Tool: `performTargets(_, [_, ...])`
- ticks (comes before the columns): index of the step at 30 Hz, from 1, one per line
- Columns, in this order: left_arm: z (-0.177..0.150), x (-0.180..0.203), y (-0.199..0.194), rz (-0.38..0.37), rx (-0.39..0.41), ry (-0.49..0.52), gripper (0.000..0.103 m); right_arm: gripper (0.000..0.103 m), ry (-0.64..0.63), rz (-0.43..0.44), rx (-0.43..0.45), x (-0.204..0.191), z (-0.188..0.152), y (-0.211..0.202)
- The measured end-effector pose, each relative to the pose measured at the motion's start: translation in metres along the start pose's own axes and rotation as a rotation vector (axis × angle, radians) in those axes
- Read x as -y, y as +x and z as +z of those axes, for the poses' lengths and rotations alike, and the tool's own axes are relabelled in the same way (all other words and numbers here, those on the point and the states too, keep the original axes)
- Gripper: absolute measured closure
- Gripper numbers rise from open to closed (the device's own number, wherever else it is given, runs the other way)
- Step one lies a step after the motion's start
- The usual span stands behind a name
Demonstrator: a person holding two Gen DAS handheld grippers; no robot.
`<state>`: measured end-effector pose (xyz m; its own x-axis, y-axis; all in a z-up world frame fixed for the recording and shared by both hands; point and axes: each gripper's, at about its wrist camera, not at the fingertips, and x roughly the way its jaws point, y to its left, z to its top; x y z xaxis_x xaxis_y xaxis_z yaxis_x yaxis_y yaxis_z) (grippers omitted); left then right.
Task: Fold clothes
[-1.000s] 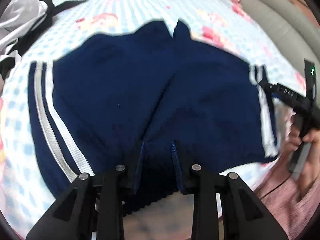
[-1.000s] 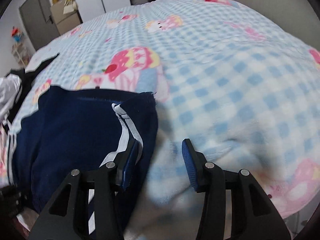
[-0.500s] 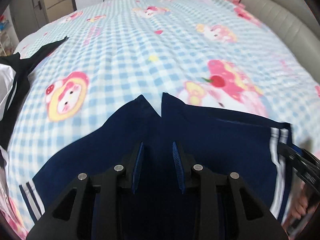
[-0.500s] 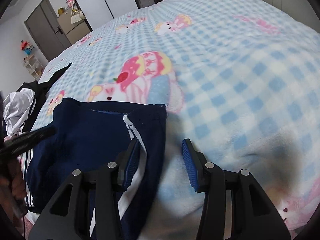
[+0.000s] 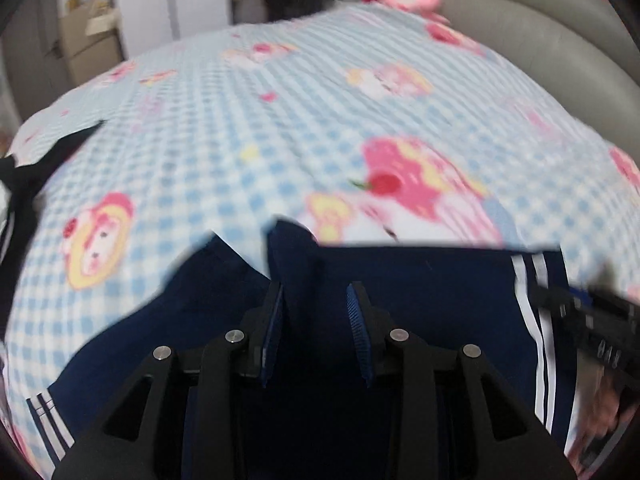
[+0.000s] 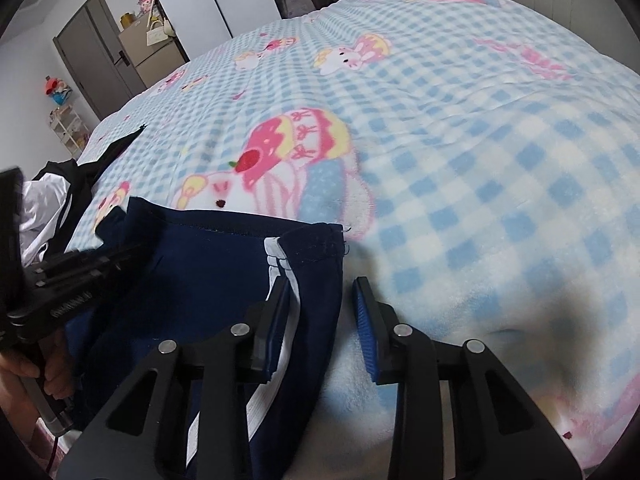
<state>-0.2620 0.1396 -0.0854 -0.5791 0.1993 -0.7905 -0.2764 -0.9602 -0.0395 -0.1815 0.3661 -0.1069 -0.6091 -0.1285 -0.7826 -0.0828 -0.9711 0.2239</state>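
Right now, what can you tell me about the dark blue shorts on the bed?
The dark blue shorts look like soft knit cloth, with white stripes down each side and a split between the two legs. They lie mostly flat on the blue checked cartoon blanket, near its close edge. The left gripper hangs open above the middle, and the right gripper is open around the striped side edge. Neither looks clamped shut on the cloth.

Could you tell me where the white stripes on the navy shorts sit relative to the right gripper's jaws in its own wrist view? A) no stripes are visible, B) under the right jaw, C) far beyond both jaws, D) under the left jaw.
D: in the right wrist view the white stripes on the navy shorts run beneath the left jaw of the open right gripper, while the right jaw sits over the checked blanket.
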Motion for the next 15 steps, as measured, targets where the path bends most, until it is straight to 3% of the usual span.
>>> performTargets(4, [0.013,-0.027,0.002,0.056,0.014,-0.143,0.069,0.082,-0.002,-0.038,0.002,0.001,-0.002,-0.002])
performTargets(9, [0.014,-0.031,0.015,0.08,-0.023,-0.107,0.07,0.086,-0.004,-0.091,0.004,0.003,-0.005,-0.006])
performTargets(13, [0.014,-0.052,0.001,0.073,0.062,-0.234,0.07,0.086,-0.005,-0.133,0.007,0.005,-0.008,-0.009])
performTargets(15, [0.014,-0.052,0.005,0.057,0.046,-0.226,0.071,0.086,0.031,-0.096,0.005,0.013,-0.009,-0.013])
